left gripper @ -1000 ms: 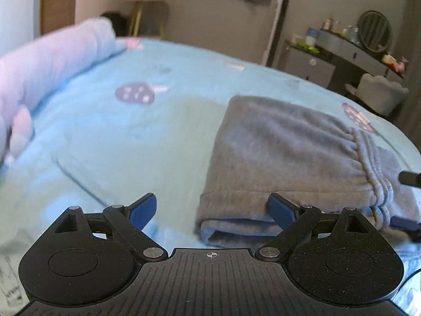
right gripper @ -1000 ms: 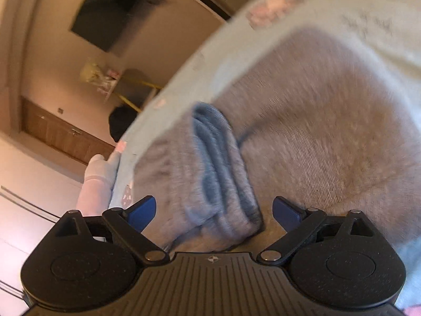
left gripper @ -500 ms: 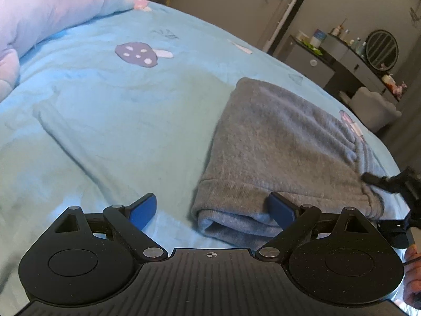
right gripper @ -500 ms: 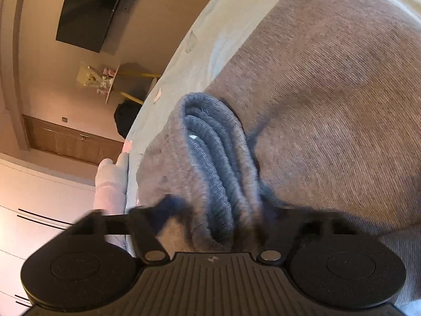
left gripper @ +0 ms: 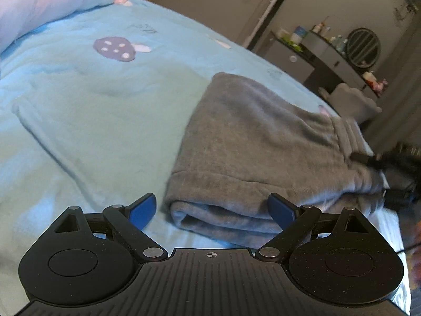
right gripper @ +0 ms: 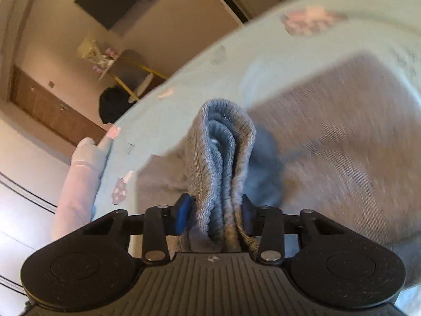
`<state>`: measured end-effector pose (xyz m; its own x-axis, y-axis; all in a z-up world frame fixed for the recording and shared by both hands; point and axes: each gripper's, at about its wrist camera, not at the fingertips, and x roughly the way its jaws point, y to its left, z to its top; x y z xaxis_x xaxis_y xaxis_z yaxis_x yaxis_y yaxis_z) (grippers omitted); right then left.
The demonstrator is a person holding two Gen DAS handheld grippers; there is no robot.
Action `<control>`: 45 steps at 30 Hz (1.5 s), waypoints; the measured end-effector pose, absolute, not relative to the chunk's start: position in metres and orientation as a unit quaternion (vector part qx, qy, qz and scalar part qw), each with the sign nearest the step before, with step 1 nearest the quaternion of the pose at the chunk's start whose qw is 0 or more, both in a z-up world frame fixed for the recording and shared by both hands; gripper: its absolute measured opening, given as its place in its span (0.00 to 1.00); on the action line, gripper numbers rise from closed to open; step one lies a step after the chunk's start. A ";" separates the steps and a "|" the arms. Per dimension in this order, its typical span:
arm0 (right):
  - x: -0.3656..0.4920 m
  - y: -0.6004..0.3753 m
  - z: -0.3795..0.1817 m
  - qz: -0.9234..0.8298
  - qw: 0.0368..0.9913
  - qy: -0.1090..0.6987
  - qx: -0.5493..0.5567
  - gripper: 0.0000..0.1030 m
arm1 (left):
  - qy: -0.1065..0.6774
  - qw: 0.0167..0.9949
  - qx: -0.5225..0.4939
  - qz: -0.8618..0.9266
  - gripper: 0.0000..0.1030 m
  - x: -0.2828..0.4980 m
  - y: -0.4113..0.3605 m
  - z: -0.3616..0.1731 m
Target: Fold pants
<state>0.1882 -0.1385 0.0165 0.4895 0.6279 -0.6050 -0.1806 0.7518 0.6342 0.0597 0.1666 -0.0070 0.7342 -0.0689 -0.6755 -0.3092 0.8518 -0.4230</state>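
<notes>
Grey pants [left gripper: 252, 142] lie folded in a thick stack on the light blue bedspread [left gripper: 92, 100]. My left gripper [left gripper: 211, 209] is open, its blue pads astride the near folded corner of the stack without gripping it. My right gripper [right gripper: 215, 214] is shut on the ribbed grey waistband [right gripper: 223, 158], which stands bunched between the pads; the rest of the pants [right gripper: 329, 137] spreads to the right. The right gripper also shows blurred at the waistband end in the left wrist view [left gripper: 368, 160].
A long pale pink plush pillow [left gripper: 39, 2] lies along the bed's far left side. Beyond the bed stand a dressing table with a round mirror [left gripper: 363, 47] and a pale chair [left gripper: 352, 102]. A small side table [right gripper: 126, 68] stands by the wall.
My right gripper has closed on the bunched waistband, which was loose between open jaws a second ago. The left gripper stayed open at the folded corner and shifted slightly.
</notes>
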 end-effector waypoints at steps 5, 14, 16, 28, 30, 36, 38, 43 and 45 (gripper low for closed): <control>0.174 -0.139 0.070 0.272 0.848 0.373 0.259 0.31 | 0.350 0.904 -0.245 0.034 0.93 0.057 0.154 -0.001; 0.158 -0.177 0.112 0.276 0.872 0.324 0.241 0.30 | 0.409 0.884 -0.214 0.073 0.78 0.077 0.144 -0.013; 0.158 -0.193 0.103 0.257 0.873 0.328 0.253 0.30 | 0.394 0.890 -0.219 0.065 0.77 0.074 0.145 -0.010; 0.169 -0.279 0.031 0.131 0.883 0.363 0.268 0.31 | 0.371 0.900 -0.228 -0.005 0.80 0.071 0.112 0.007; 0.177 -0.288 0.013 0.122 0.865 0.394 0.285 0.34 | 0.370 0.903 -0.218 -0.017 0.84 0.073 0.105 0.007; 0.172 -0.300 -0.018 0.121 0.842 0.426 0.308 0.58 | 0.368 0.907 -0.203 -0.033 0.90 0.071 0.096 0.006; 0.173 -0.301 -0.028 0.126 0.831 0.439 0.319 0.62 | 0.386 0.898 -0.209 -0.024 0.90 0.075 0.096 0.000; 0.168 -0.308 -0.045 0.136 0.816 0.441 0.348 0.66 | 0.402 0.888 -0.224 -0.020 0.90 0.077 0.098 -0.007; 0.167 -0.311 -0.046 0.137 0.810 0.436 0.368 0.66 | 0.401 0.888 -0.223 -0.020 0.90 0.077 0.098 -0.006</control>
<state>0.1666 -0.3115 -0.0459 0.5824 0.5429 -0.6050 0.0981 0.6919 0.7153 0.0768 0.0981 -0.0064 0.6771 -0.2146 -0.7039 -0.1428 0.9001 -0.4117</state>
